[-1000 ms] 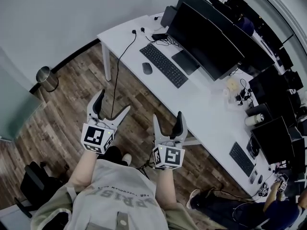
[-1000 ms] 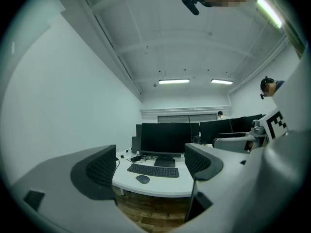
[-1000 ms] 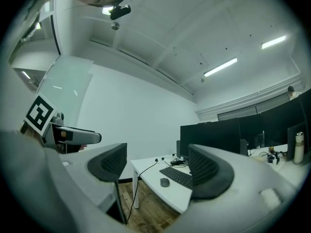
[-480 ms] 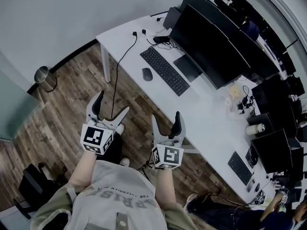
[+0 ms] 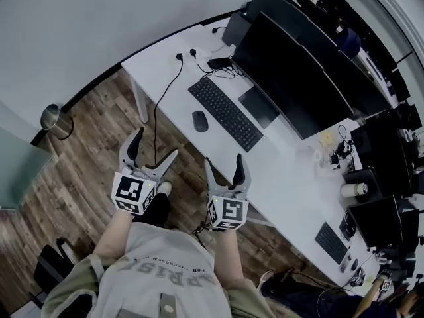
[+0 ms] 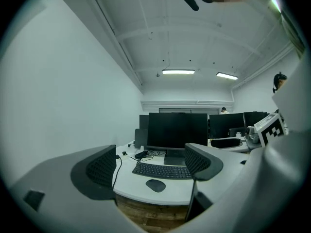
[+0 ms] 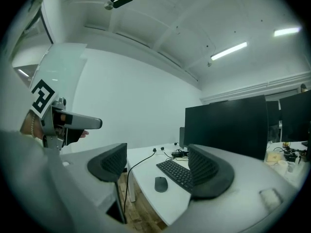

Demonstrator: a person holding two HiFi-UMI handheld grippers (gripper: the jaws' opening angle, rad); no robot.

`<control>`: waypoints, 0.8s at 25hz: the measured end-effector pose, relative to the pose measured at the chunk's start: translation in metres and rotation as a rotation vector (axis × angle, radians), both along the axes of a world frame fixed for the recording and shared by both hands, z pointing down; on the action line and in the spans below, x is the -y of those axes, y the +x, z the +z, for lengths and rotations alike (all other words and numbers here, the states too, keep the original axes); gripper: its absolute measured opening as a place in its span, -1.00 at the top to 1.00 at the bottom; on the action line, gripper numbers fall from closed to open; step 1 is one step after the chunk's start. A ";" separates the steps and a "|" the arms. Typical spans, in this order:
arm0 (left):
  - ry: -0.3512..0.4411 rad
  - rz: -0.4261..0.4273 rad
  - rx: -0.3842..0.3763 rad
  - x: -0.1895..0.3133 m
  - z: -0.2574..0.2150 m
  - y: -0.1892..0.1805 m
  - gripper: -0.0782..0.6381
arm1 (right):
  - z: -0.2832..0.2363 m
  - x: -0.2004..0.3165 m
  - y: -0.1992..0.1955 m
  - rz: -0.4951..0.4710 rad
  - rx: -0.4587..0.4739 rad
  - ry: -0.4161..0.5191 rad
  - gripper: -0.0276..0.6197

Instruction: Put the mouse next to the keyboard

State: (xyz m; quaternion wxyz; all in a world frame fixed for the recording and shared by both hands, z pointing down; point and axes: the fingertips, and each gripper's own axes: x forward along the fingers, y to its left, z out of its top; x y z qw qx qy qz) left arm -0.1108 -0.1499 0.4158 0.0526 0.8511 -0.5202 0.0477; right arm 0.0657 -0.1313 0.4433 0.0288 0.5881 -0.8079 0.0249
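A dark mouse (image 5: pixel 200 120) lies on the white desk (image 5: pixel 278 158), a little in front of the black keyboard (image 5: pixel 225 113). The left gripper view shows the mouse (image 6: pixel 155 185) and the keyboard (image 6: pixel 163 170) between the jaws at a distance; so does the right gripper view, with mouse (image 7: pixel 161 184) and keyboard (image 7: pixel 176 174). My left gripper (image 5: pixel 152 152) and right gripper (image 5: pixel 223 167) are both open and hold nothing. They hang over the wooden floor, short of the desk's front edge.
Black monitors (image 5: pixel 291 71) stand behind the keyboard, with cables and a dark box (image 5: pixel 218 63) at the desk's far left. A cable (image 5: pixel 161 111) drops from the desk to the floor. A metal bin (image 5: pixel 55 120) stands at the left. More desks with screens fill the right.
The view has shifted nearer the desk: the desk, keyboard and mouse sit lower and more to the left in the head view. Both grippers stay open.
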 end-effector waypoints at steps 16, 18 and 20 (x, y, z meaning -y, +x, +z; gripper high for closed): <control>-0.087 0.060 0.036 0.122 0.038 -0.021 -0.40 | 0.105 0.140 -0.037 -0.050 -0.081 -0.256 -0.28; -0.101 0.067 0.039 0.133 0.044 -0.021 -0.40 | 0.121 0.152 -0.039 -0.053 -0.093 -0.295 -0.28; -0.115 0.072 0.042 0.141 0.050 -0.021 -0.40 | 0.137 0.161 -0.040 -0.057 -0.103 -0.335 -0.28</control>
